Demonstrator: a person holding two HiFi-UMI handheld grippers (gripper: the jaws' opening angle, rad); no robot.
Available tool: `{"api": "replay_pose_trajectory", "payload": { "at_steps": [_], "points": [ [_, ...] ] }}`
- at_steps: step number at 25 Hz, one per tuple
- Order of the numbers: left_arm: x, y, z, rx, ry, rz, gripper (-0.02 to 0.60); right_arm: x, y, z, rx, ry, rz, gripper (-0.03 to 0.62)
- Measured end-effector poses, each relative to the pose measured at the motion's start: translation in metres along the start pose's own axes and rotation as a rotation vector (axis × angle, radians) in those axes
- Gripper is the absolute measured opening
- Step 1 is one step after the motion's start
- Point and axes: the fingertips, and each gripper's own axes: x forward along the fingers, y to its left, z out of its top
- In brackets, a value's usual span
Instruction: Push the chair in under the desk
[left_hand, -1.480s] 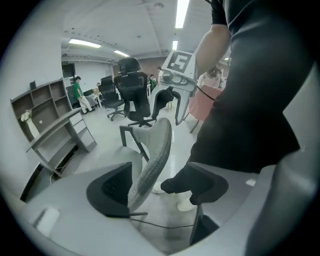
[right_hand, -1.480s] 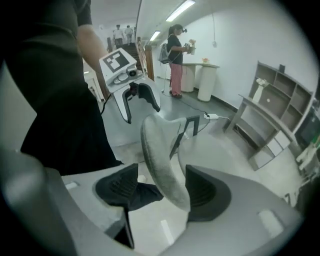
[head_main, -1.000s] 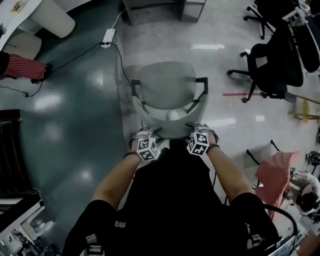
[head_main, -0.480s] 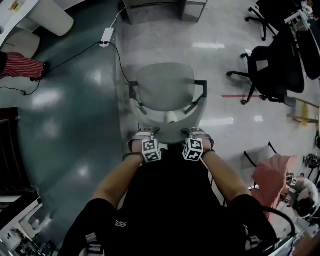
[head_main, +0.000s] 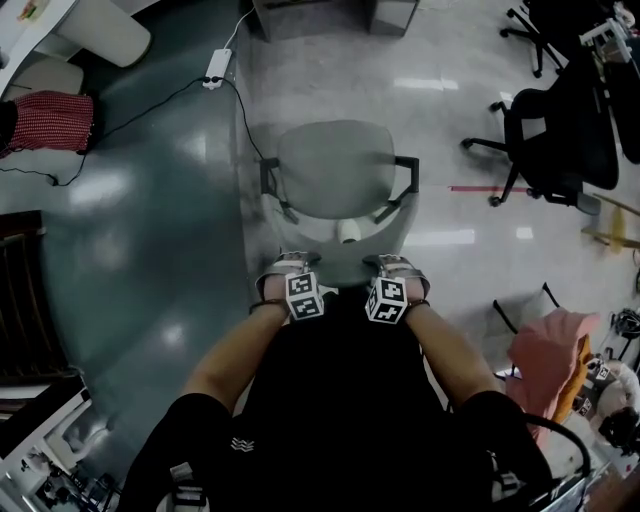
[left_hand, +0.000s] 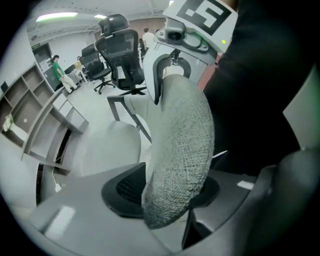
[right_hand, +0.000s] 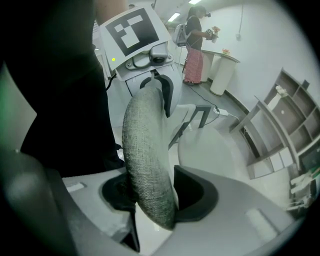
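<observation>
While the grey chair (head_main: 335, 170) stood on the pale floor (head_main: 470, 120), apart from the grey furniture (head_main: 320, 15) at the top edge, its backrest (left_hand: 180, 150) was clamped from above at two places: by the left gripper (head_main: 288, 270) and the right gripper (head_main: 395, 268), jaws just closed further onto it. A power strip (head_main: 216, 72) was seen beyond.

The chair (head_main: 335, 170) stands mid-floor, with the desk (head_main: 300, 20) beyond it at the far edge. A power strip (head_main: 215, 70) lies on the floor far left; other office chairs (head_main: 560, 140) stand far right.
</observation>
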Motion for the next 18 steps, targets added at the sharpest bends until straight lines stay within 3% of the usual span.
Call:
{"api": "replay_pose_trajectory", "payload": {
  "at_steps": [18],
  "points": [
    [0.0,0.065,-0.002,-0.02,0.026,0.006,0.19,0.004,-0.063,0.01,-0.005,0.001,0.013,0.164]
  ]
}}
